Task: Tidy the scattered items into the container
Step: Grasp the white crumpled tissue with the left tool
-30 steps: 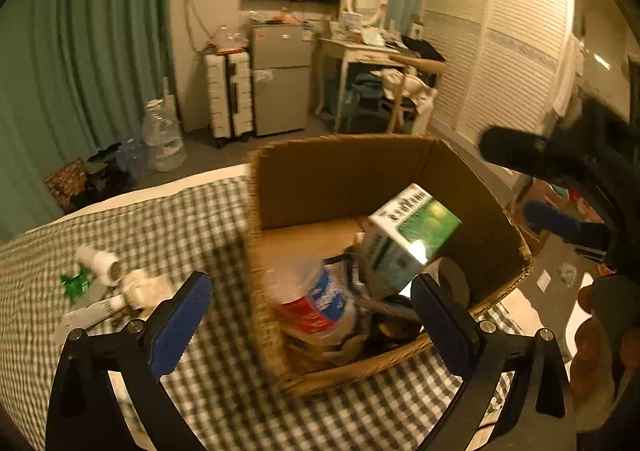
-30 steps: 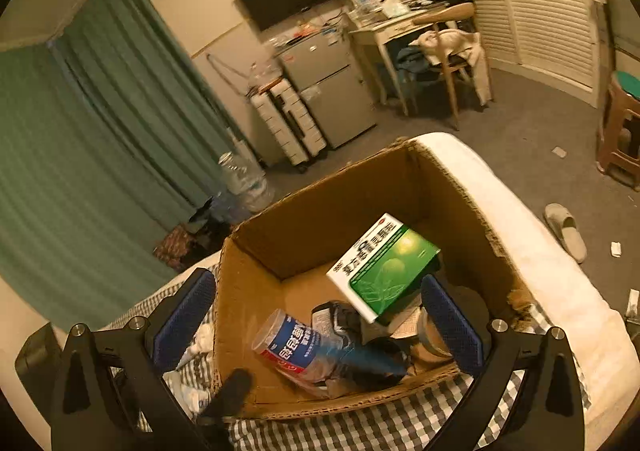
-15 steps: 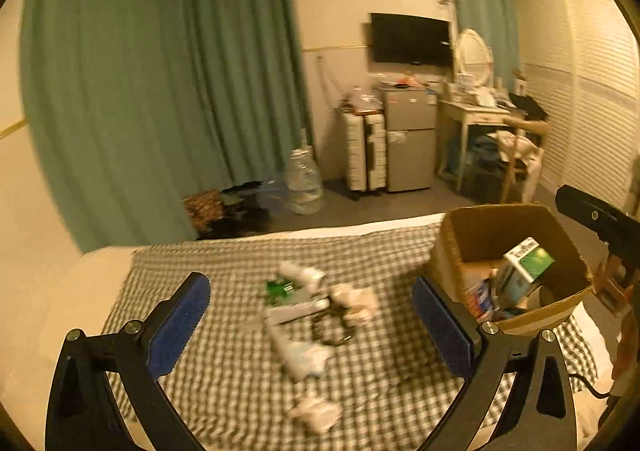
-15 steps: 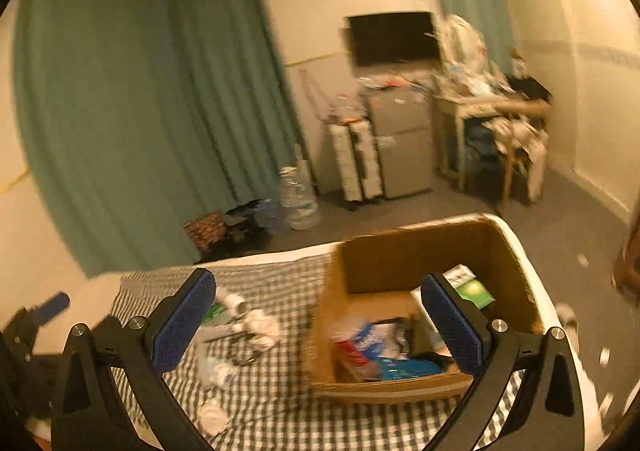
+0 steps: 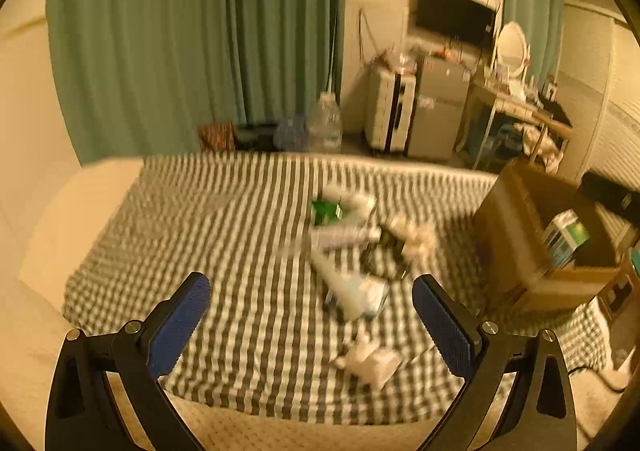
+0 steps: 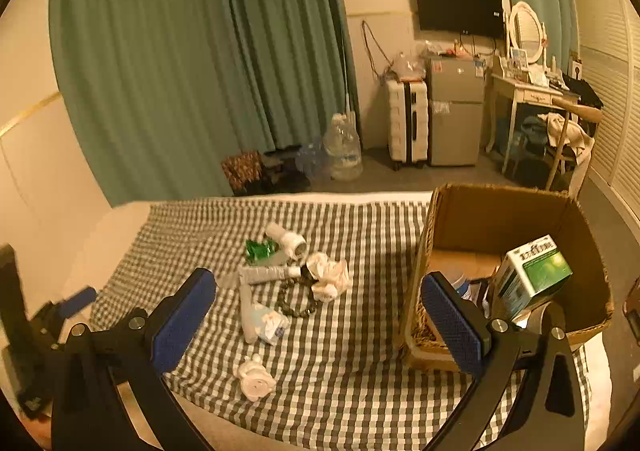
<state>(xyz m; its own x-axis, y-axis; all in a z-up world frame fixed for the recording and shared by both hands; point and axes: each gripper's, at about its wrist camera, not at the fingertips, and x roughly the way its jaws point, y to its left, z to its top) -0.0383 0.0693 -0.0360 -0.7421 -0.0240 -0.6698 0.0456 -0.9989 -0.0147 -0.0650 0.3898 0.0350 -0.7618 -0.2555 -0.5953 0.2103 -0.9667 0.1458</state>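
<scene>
A cardboard box (image 6: 500,211) stands at the right end of a checked cloth (image 6: 360,363) and holds a green and white carton (image 6: 532,275) among other items. Loose on the cloth lie a white bottle (image 6: 287,240), a green wrapper (image 6: 259,250), a grey tube (image 6: 268,273), a bead bracelet (image 6: 298,301), crumpled tissue (image 6: 330,277), a plastic pouch (image 6: 262,321) and a small white figure (image 6: 254,377). My right gripper (image 6: 316,323) hangs open and empty above them. In the blurred left wrist view, my left gripper (image 5: 310,327) is open over the same pile (image 5: 352,247), left of the box (image 5: 536,235).
The cloth covers a bed whose far edge (image 6: 280,197) faces green curtains (image 6: 180,51). Beyond stand water jugs (image 6: 344,147), a white suitcase (image 6: 406,125), a small fridge (image 6: 454,111), a dressing table (image 6: 532,95) and a chair. The other gripper's handle (image 6: 44,327) shows at the left.
Both grippers have pulled back and swung left, away from the box, so the scattered pile now lies between their fingers. Both stayed open and empty. The left view is motion-blurred.
</scene>
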